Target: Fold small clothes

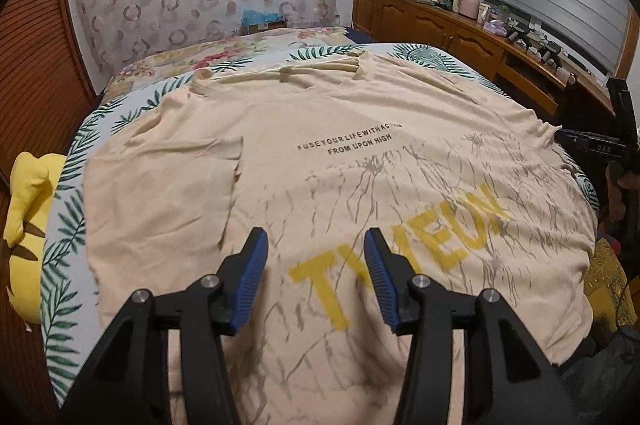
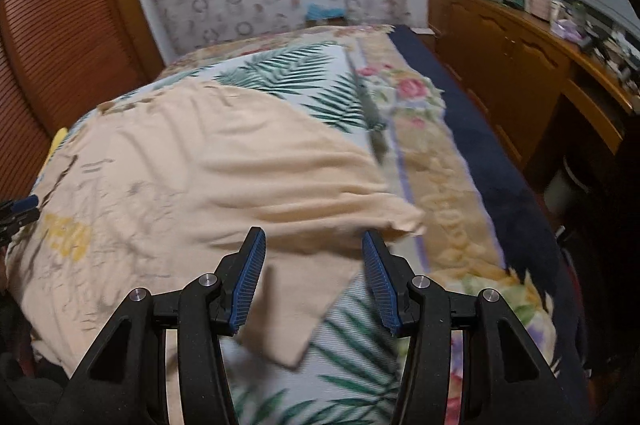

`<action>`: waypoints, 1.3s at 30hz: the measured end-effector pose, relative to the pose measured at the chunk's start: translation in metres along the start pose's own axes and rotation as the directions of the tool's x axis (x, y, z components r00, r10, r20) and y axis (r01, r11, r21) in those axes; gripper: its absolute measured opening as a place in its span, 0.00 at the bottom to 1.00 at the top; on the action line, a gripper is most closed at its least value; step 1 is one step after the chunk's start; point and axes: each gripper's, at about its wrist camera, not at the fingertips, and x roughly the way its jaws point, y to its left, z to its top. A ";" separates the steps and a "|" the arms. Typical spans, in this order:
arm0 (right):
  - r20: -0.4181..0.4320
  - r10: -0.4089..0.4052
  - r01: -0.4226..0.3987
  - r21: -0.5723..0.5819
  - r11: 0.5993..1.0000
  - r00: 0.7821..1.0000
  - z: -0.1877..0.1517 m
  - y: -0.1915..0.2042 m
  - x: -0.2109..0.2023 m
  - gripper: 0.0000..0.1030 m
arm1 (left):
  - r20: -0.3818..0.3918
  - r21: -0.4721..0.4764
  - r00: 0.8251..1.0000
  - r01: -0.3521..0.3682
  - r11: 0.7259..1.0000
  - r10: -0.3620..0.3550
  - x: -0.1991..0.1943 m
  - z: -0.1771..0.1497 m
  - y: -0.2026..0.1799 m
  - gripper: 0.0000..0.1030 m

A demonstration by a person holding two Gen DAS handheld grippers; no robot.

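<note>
Beige T-shirt (image 2: pixel 192 161) between spread jaws

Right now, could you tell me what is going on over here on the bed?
A person holding a gripper in each hand is about to fold a beige T-shirt spread flat on the leaf-print bed cover. The left gripper hovers open above the yellow lettering on the shirt. The right gripper is open too, near the right sleeve. Neither grips any cloth, and no fold shows yet.

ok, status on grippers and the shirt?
Left gripper open, right gripper open, both empty. Beige printed cotton T-shirt spread on leaf-print bedsheet, unfolded. Nothing on it.
</note>
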 end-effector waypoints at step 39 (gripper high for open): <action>0.091 0.188 -0.160 -0.252 0.954 0.978 0.062 0.090 -0.014 0.04 | -0.056 0.060 0.998 0.010 0.998 -0.007 0.046 0.017 -0.017 0.73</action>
